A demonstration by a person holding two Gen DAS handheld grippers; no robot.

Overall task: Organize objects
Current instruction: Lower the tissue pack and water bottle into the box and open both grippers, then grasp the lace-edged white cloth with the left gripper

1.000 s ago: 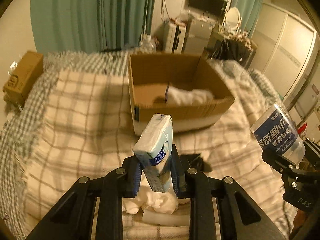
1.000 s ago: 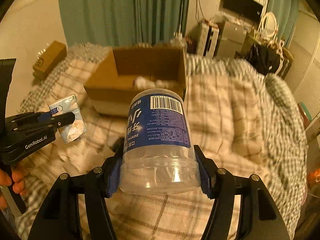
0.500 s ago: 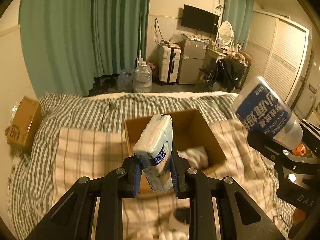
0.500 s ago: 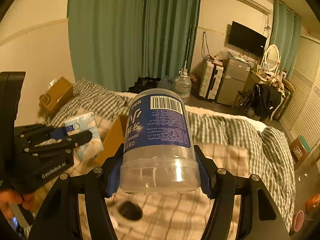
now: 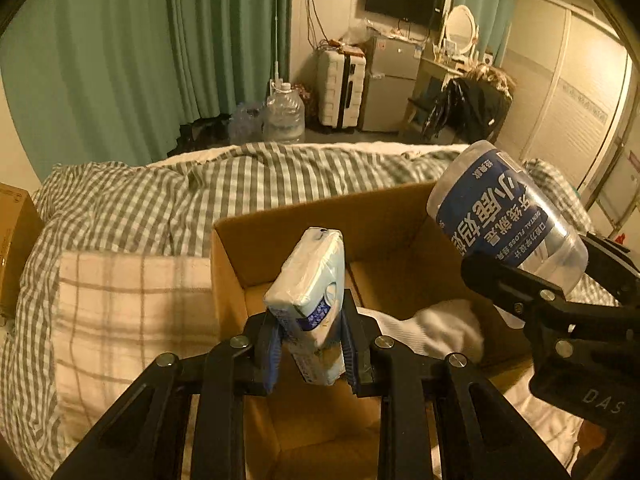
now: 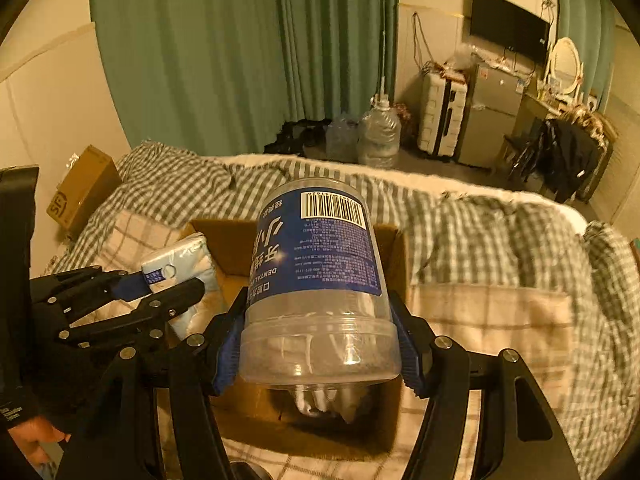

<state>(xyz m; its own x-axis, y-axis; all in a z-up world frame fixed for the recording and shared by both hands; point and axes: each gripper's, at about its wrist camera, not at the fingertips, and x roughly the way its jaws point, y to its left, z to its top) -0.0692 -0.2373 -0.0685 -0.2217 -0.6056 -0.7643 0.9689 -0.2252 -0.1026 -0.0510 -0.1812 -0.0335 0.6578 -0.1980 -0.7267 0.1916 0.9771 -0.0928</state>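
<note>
Checked bedding (image 5: 132,216) surrounds cardboard box (image 5: 240,264) holding white cloth (image 5: 440,328).

Left claw (image 5: 308,354) and right claw (image 6: 316,354), both clamped.

The open brown cardboard box (image 5: 400,216) has lots of free room on its bare floor. A crumpled white cloth (image 5: 440,330) fills the near right corner.
</note>
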